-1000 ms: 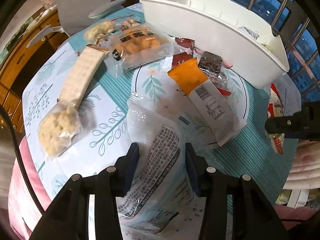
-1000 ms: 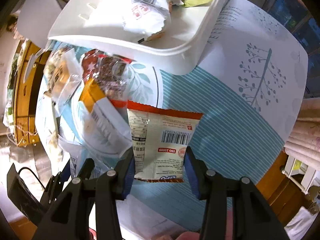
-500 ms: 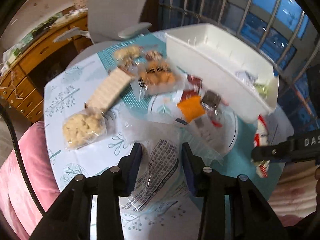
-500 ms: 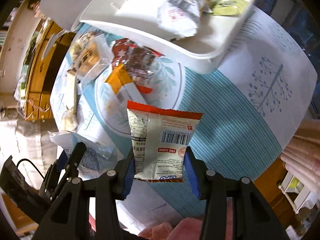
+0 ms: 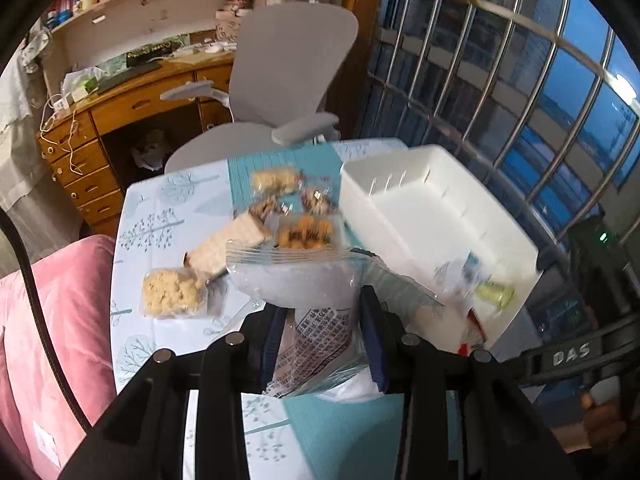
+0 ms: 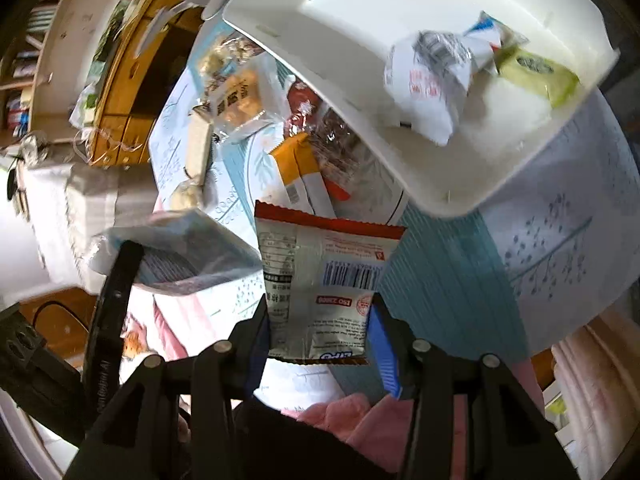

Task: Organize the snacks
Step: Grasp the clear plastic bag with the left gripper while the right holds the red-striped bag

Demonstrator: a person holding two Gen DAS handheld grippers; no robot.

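Observation:
My left gripper (image 5: 322, 332) is shut on a clear plastic bag with printed text (image 5: 312, 300) and holds it lifted above the table. My right gripper (image 6: 320, 332) is shut on a white snack packet with a red top edge (image 6: 320, 268), held in the air short of the white bin (image 6: 460, 168). The bin (image 5: 432, 216) holds a white wrapper (image 6: 424, 84) and a green packet (image 6: 536, 72). The left gripper with its bag also shows in the right wrist view (image 6: 172, 252).
Loose snacks lie on the round patterned table (image 5: 160, 216): a puffed cake (image 5: 172, 292), a long cracker pack (image 5: 228, 244), an orange bar (image 6: 298, 168), brown candies (image 5: 316, 200). A grey office chair (image 5: 288, 80) and wooden desk (image 5: 120, 120) stand beyond. A pink cushion (image 5: 52, 320) lies at left.
My left gripper has closed on the clear bag and lifted it off the table. My right gripper has risen with the red-edged packet, which stays in its jaws.

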